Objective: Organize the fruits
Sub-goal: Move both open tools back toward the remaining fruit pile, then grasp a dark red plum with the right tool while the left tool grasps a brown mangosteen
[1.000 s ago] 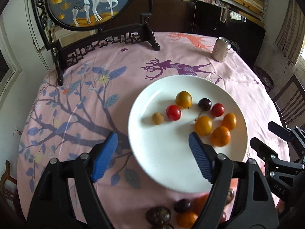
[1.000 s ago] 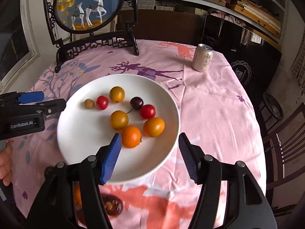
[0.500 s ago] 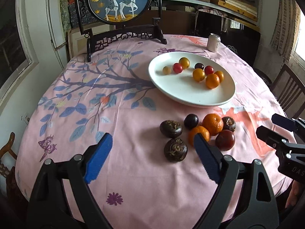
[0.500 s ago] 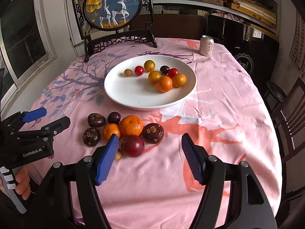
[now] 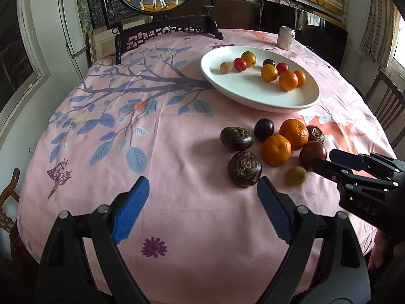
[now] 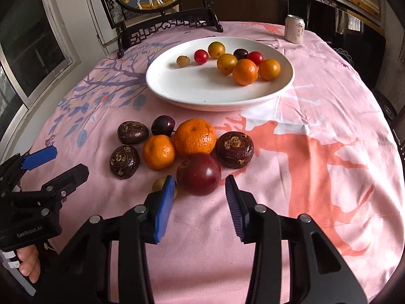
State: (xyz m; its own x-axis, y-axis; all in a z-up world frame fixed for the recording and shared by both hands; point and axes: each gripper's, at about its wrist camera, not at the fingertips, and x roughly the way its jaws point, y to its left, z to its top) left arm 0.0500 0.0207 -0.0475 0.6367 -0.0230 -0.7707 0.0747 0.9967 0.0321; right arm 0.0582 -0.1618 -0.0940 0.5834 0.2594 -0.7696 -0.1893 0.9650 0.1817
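A white plate [image 5: 253, 96] [image 6: 177, 96] far on the pink cloth holds several small tomatoes and oranges. Nearer lies a loose cluster: two mandarins [image 6: 195, 136], dark water chestnuts [image 5: 244, 168], a small dark plum [image 6: 163, 125], a small yellowish fruit [image 5: 296, 176] and a dark red plum [image 6: 198, 173] [image 5: 312, 153]. My right gripper [image 6: 199, 186] [image 5: 324, 159] is closing, its tips on either side of the red plum's near face, with the pads not touching it. My left gripper [image 5: 202, 187] [image 6: 69, 160] stands wide open over bare cloth, just short of the nearest water chestnut.
A drink can [image 6: 295, 29] stands beyond the plate at the far right. A carved black stand with a round deer picture [image 5: 162, 27] lines the table's far left. A chair back [image 5: 384, 101] is at the right edge. A hand [image 6: 27, 263] grips the left gripper's handle.
Both grippers pulled back from over the plate toward the table's near edge and sank lower. The loose fruit cluster came into view. The right jaws narrowed around the red plum.
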